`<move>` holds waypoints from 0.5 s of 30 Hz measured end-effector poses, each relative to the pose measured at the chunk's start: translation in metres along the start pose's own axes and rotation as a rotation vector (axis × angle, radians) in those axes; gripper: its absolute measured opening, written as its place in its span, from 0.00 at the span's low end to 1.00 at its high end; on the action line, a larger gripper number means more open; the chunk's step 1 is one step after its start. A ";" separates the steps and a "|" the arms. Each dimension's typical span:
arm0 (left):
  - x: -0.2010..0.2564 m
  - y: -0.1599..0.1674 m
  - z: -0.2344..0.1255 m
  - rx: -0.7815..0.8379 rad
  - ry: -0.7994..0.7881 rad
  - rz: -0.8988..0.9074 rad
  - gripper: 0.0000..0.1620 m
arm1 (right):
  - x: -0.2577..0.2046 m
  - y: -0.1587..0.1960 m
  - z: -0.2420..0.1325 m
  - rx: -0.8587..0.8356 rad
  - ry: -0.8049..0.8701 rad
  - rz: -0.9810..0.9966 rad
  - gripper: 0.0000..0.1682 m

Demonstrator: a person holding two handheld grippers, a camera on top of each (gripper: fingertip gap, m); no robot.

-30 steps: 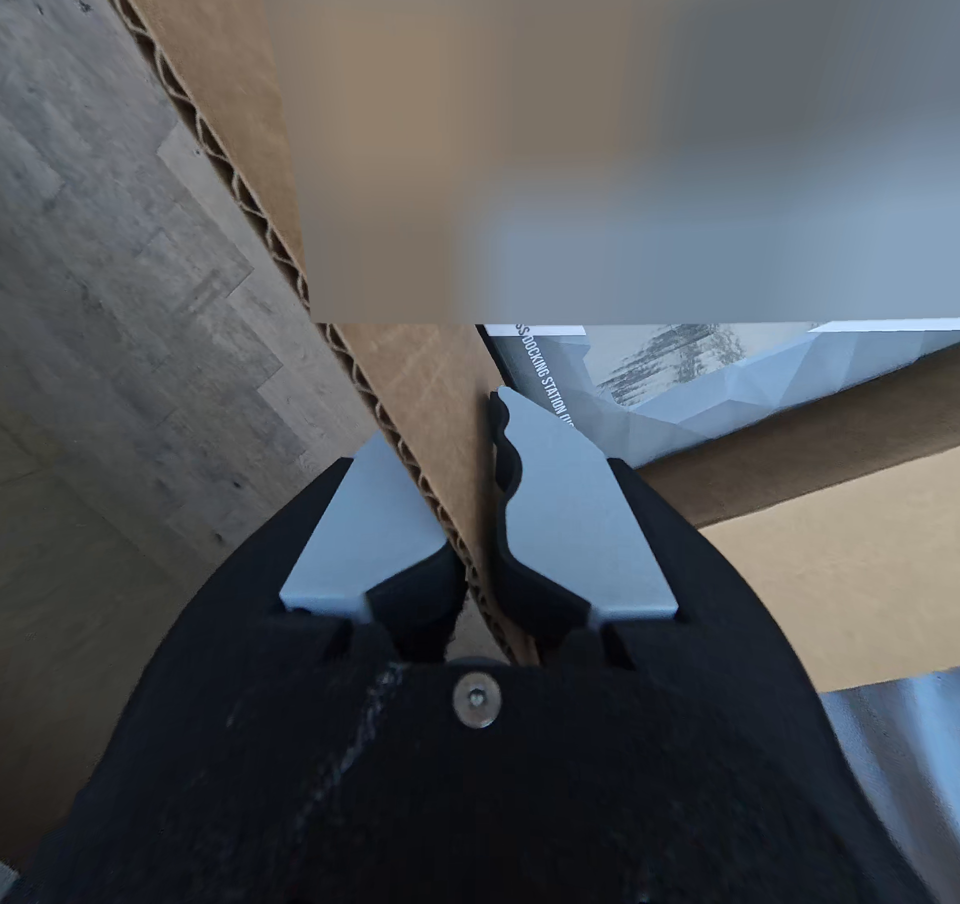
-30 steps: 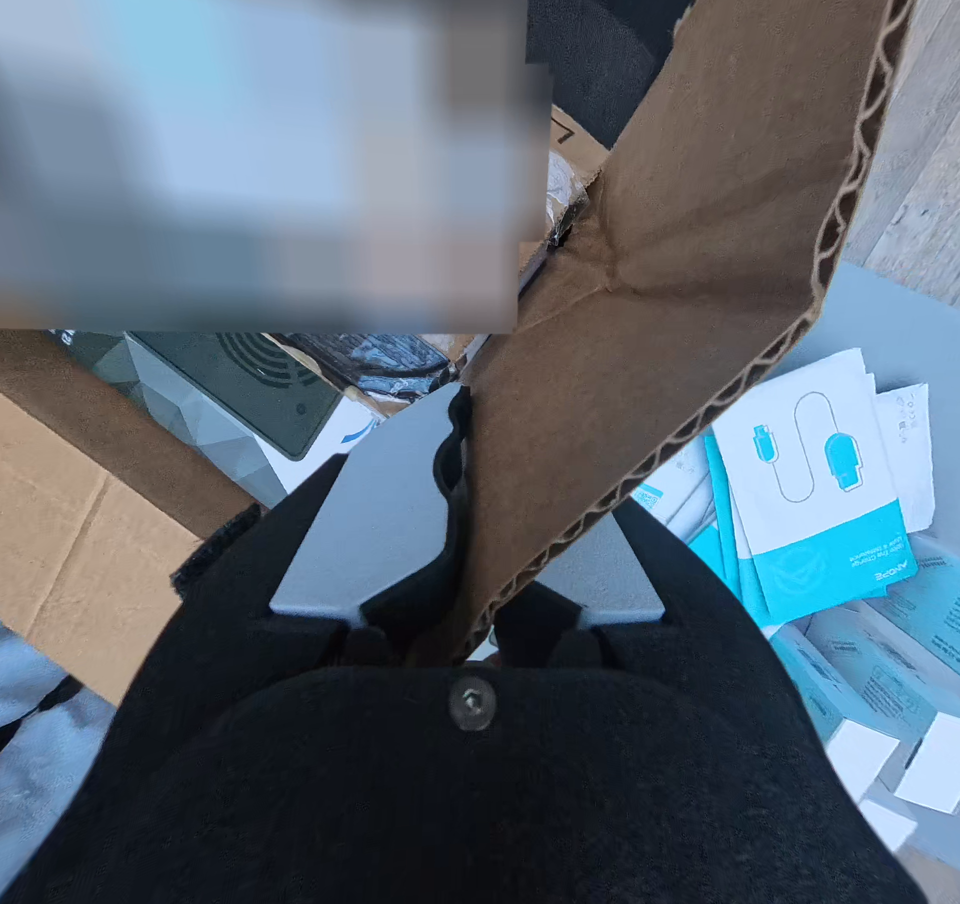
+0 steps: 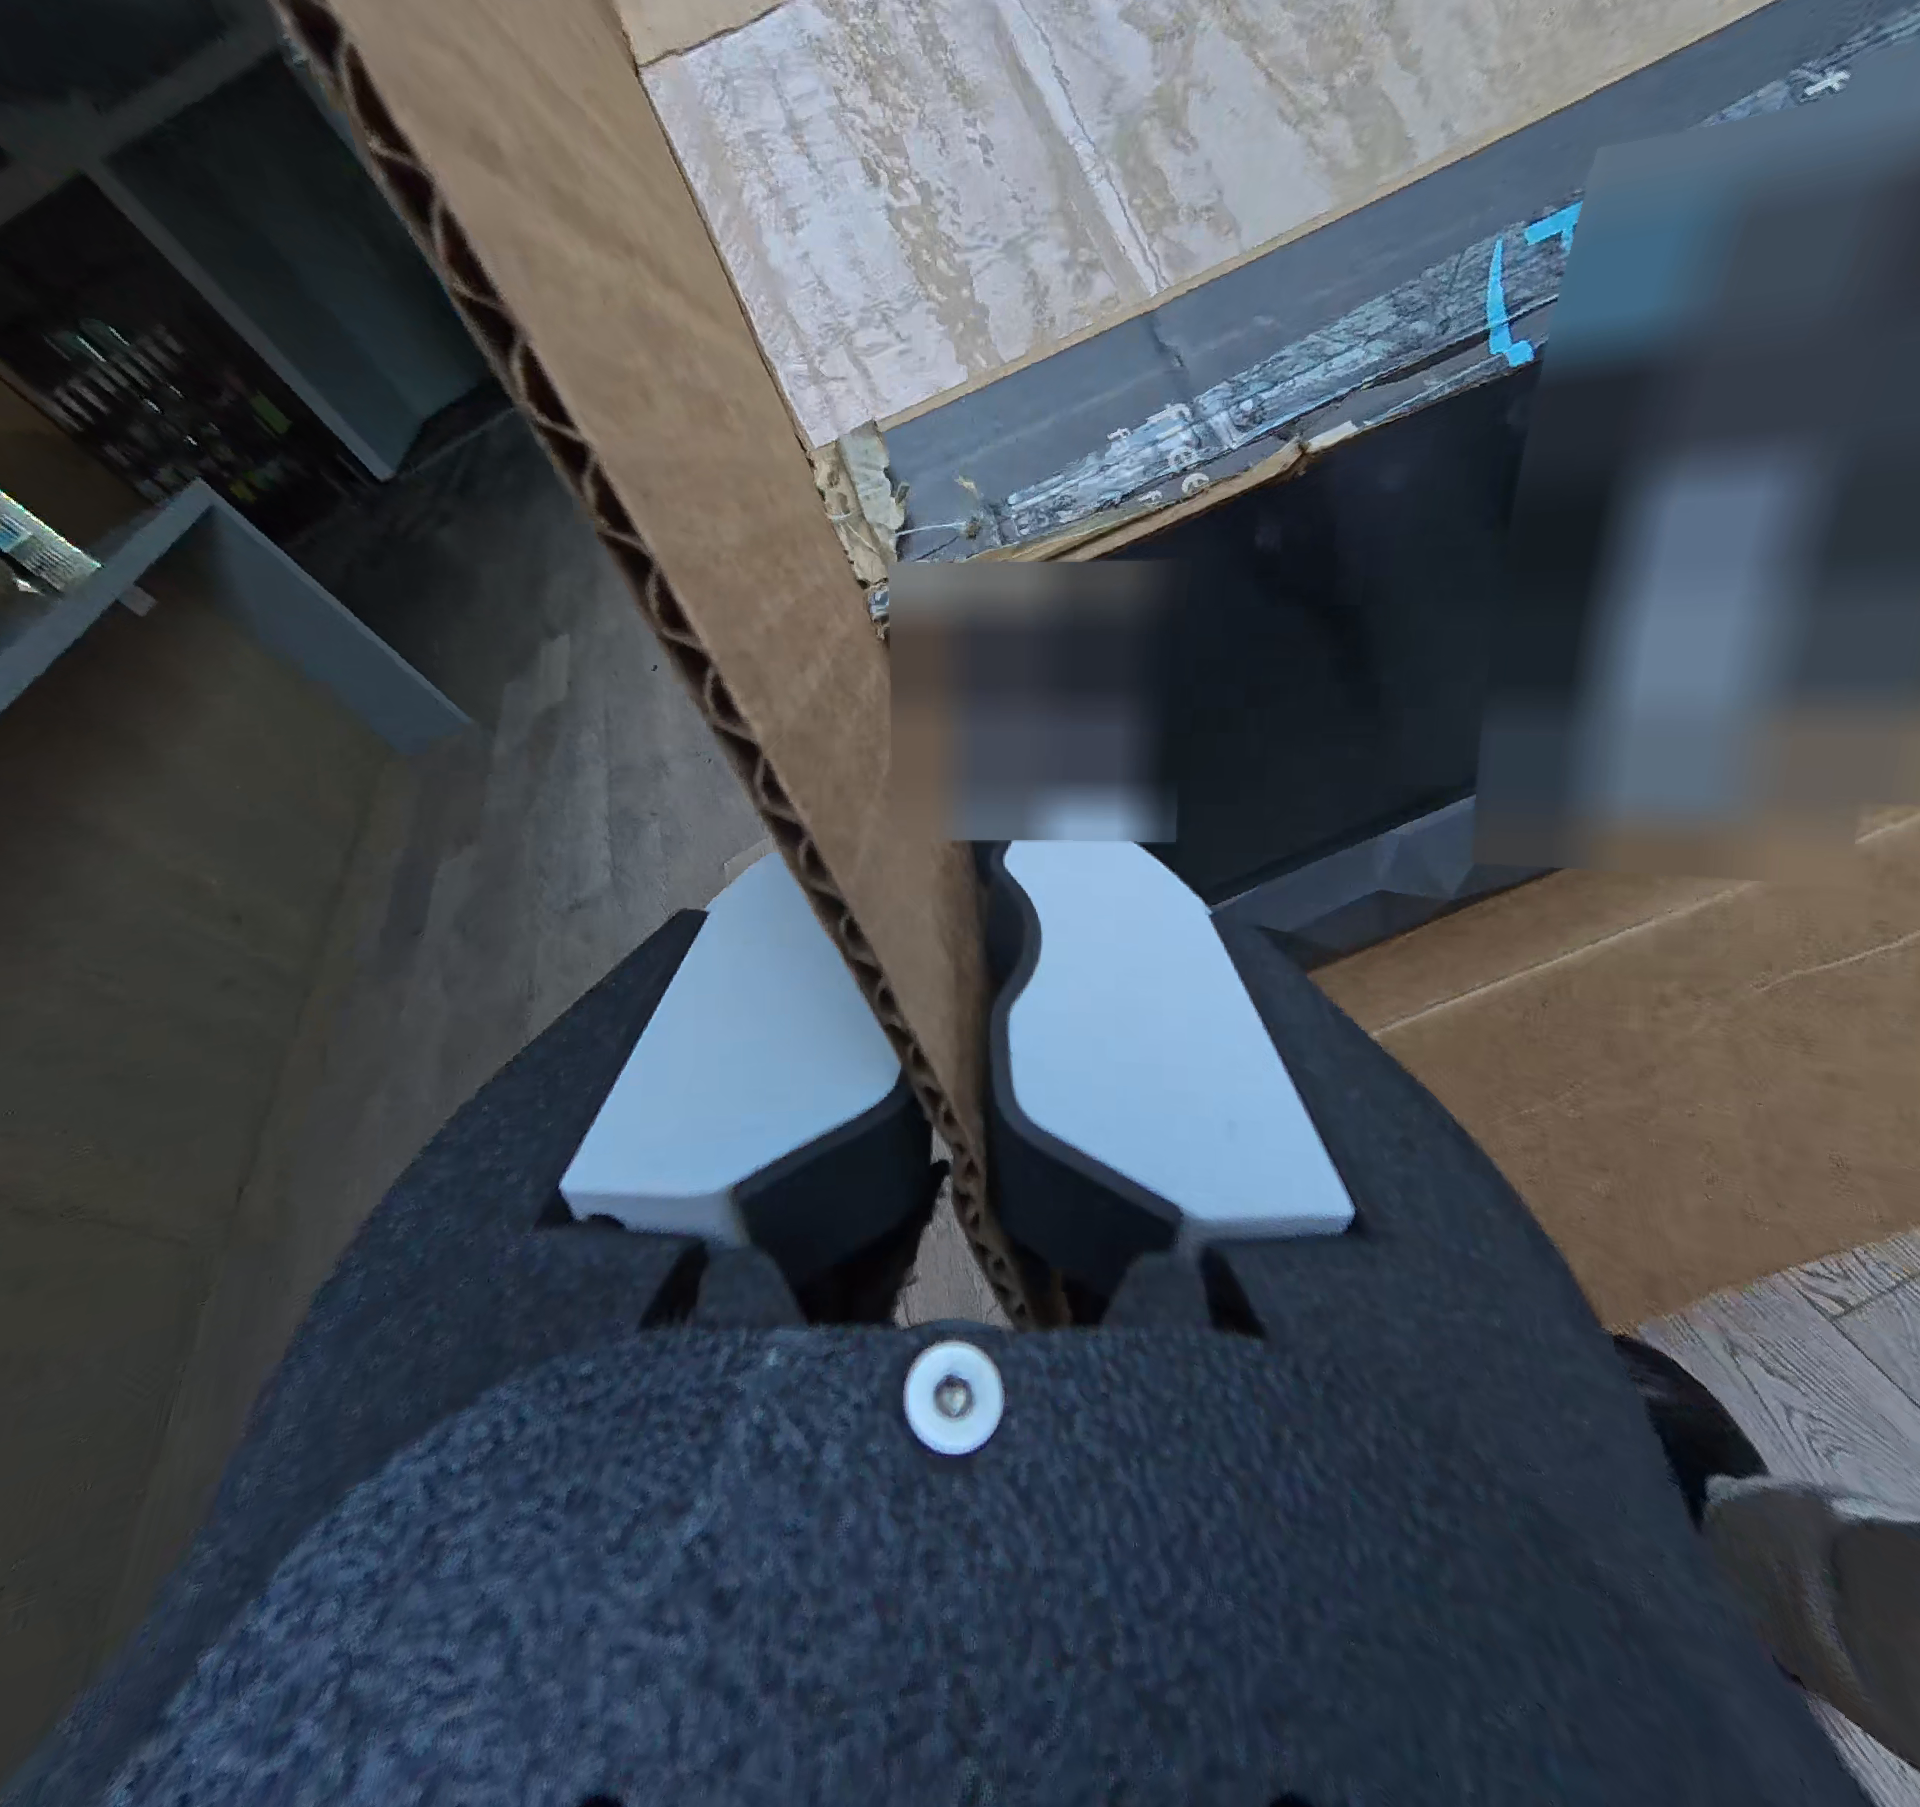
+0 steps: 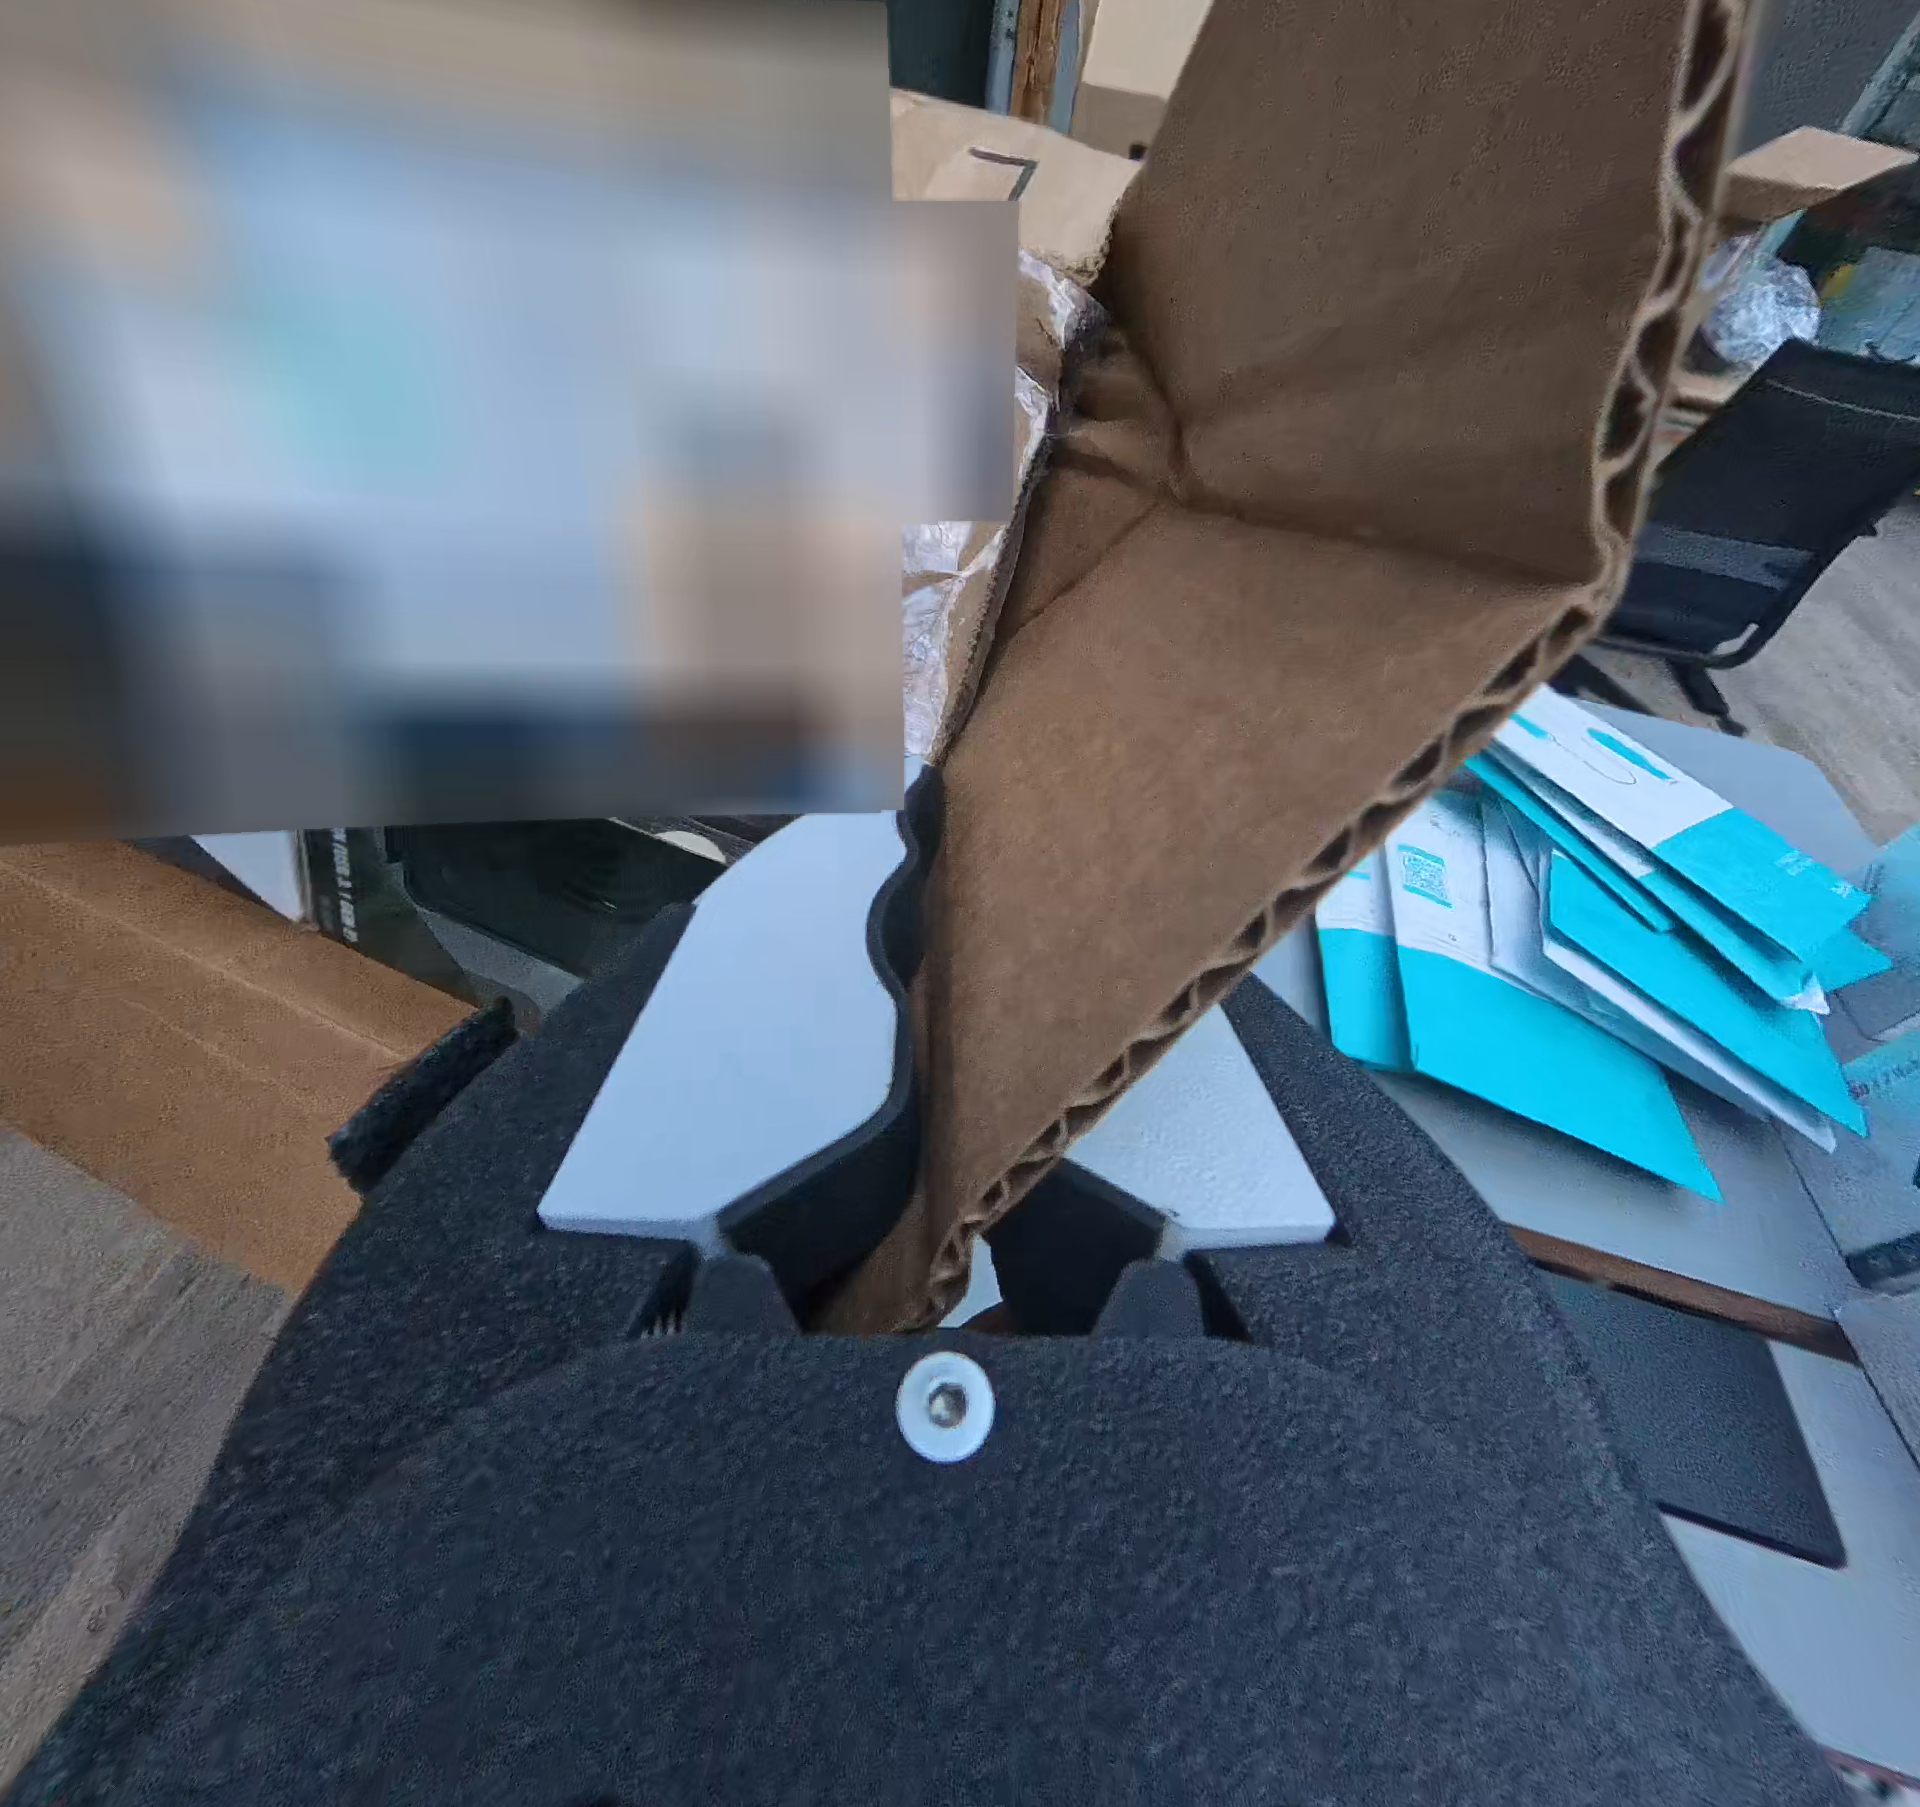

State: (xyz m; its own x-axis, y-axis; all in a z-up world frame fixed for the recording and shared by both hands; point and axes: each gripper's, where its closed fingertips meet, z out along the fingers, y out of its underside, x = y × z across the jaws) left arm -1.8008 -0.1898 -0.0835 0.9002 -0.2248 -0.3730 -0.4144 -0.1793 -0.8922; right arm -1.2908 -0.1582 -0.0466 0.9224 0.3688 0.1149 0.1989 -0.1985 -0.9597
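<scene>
In the left wrist view, over a grey plank floor (image 3: pixel 582 749), the left gripper (image 3: pixel 940 936) is clamped on a brown cardboard flap (image 3: pixel 644 386), its fingers (image 3: pixel 1132 1030) pressed to either face of the sheet with the corrugated edge running up and away. Where a second ago the camera looked down on bare floor, shelving (image 3: pixel 166 375) and a grey bench (image 3: pixel 239 604) now show at the left. A tape-scarred box panel (image 3: pixel 1039 147) fills the top, with a dark packaged item (image 3: pixel 1330 708) below it, which suggests the box has been tipped or lifted.

In the right wrist view, the right gripper (image 4: pixel 971 936) is likewise closed tight on a second flap (image 4: pixel 1299 562), creased partway up and rising past the frame's top. The grip reads the same as a second ago. What has changed is the backdrop: more cardboard boxes (image 4: pixel 1132 64) and a black chair (image 4: pixel 1787 490) have come into sight. A pile of teal and white packets (image 4: pixel 1621 936) lies on a grey table (image 4: pixel 1579 1207) just to the right, the packets more tumbled than before.
</scene>
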 end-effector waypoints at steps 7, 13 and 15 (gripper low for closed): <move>0.028 0.052 0.004 0.075 -0.079 -0.058 0.02 | -0.008 0.053 -0.001 0.121 0.041 0.060 0.00; 0.043 0.074 0.052 0.113 -0.124 -0.108 0.02 | 0.011 0.081 0.042 0.200 0.084 0.084 0.00; 0.045 0.086 0.081 0.096 -0.133 -0.103 0.02 | 0.022 0.095 0.070 0.206 0.095 0.064 0.02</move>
State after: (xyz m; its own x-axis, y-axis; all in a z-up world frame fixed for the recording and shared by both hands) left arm -1.7848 -0.1382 -0.1978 0.9497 -0.0803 -0.3028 -0.3100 -0.1015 -0.9453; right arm -1.2751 -0.1053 -0.1528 0.9599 0.2721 0.0668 0.0765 -0.0252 -0.9967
